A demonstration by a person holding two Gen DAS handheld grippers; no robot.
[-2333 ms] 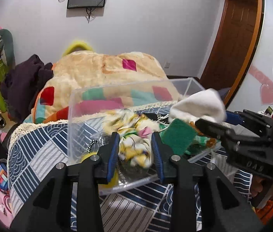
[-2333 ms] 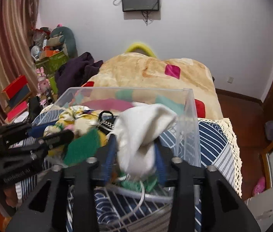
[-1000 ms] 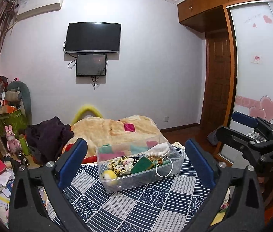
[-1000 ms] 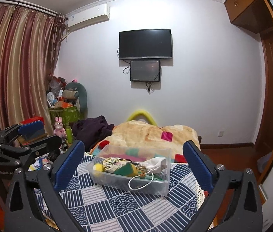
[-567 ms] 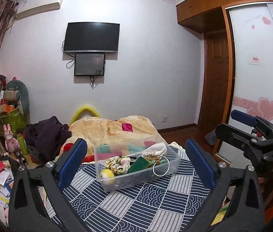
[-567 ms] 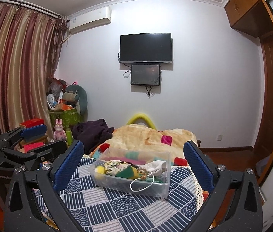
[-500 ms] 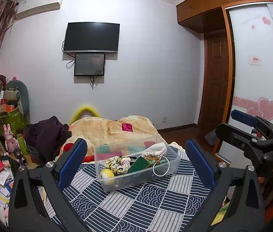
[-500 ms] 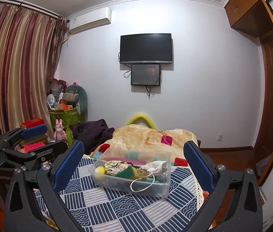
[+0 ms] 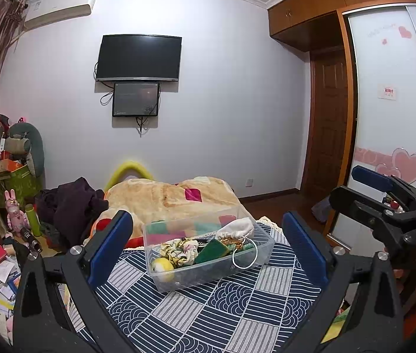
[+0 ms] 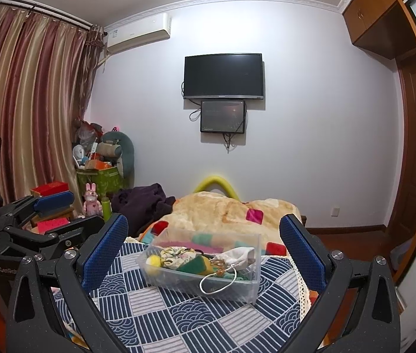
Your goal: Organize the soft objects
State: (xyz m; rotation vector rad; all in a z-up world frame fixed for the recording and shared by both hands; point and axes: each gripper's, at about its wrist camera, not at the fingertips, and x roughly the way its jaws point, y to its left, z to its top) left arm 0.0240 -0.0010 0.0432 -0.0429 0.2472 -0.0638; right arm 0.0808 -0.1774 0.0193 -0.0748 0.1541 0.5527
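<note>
Left fingers: the left gripper [image 9: 208,241] is spread wide, holding nothing, raised back from the clear bin [image 9: 208,264].
Right fingers: the right gripper [image 10: 203,242] is likewise wide apart and bare.
Surface: a tabletop under a navy-and-white patterned cloth [image 9: 208,309] carries the bin.
Room: a blanket-covered bed [image 10: 231,209] lies beyond, a wall TV [image 10: 224,76] above it, striped curtains [image 10: 22,111] to one side.
Soft objects: inside the bin sit a white drawstring pouch [image 9: 234,229], a floral fabric bundle [image 9: 178,251], a green sponge [image 9: 211,251] and a yellow ball [image 9: 162,265]; a white cord loop [image 9: 244,257] hangs over the bin's wall.
</note>
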